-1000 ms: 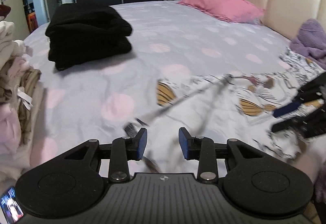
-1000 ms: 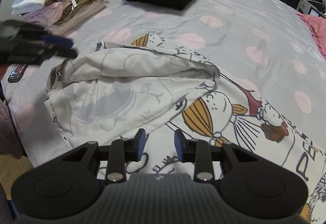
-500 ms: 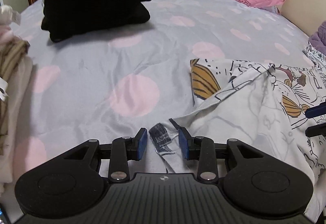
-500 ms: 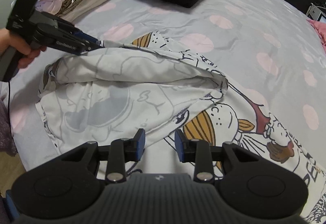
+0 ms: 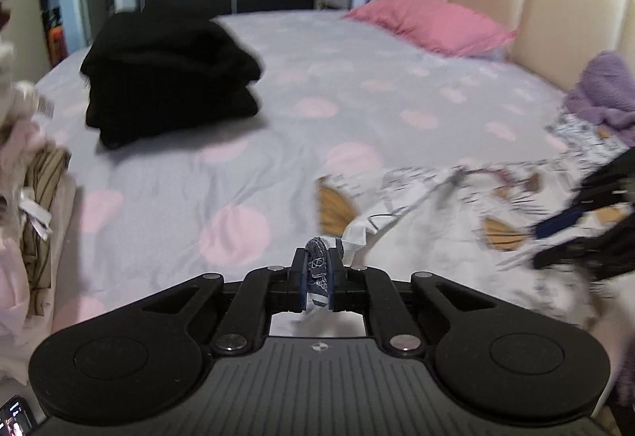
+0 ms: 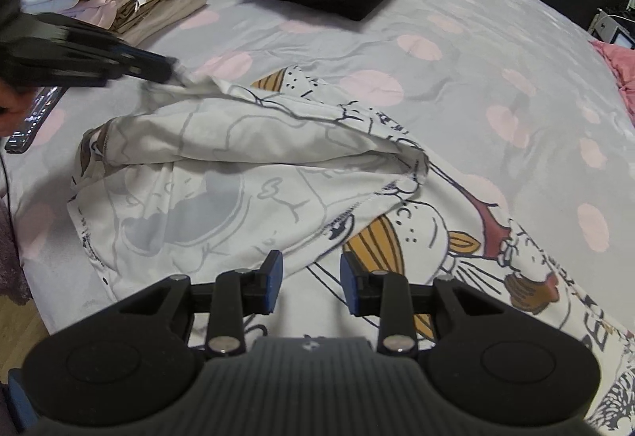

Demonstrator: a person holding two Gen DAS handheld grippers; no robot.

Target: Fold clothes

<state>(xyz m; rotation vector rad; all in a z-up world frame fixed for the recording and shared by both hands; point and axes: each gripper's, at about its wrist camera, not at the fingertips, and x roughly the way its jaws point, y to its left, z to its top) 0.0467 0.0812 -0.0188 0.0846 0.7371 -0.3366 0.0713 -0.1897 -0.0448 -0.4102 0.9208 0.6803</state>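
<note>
Jaws of the left gripper (image 5: 317, 269) have just closed, pinching a corner of the printed shirt (image 6: 246, 174). It stretches toward the lower right of the frame, where the right gripper (image 6: 311, 287) hovers over it, jaws spread, on the bed (image 6: 496, 51).

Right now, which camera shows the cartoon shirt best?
The right wrist view: the cartoon shirt lies spread across its middle, sharp, with the left gripper pinching its far corner. The left wrist view shows only a blurred stretch of it and the corner bunched in that gripper, whose jaws have just closed on it.
</note>
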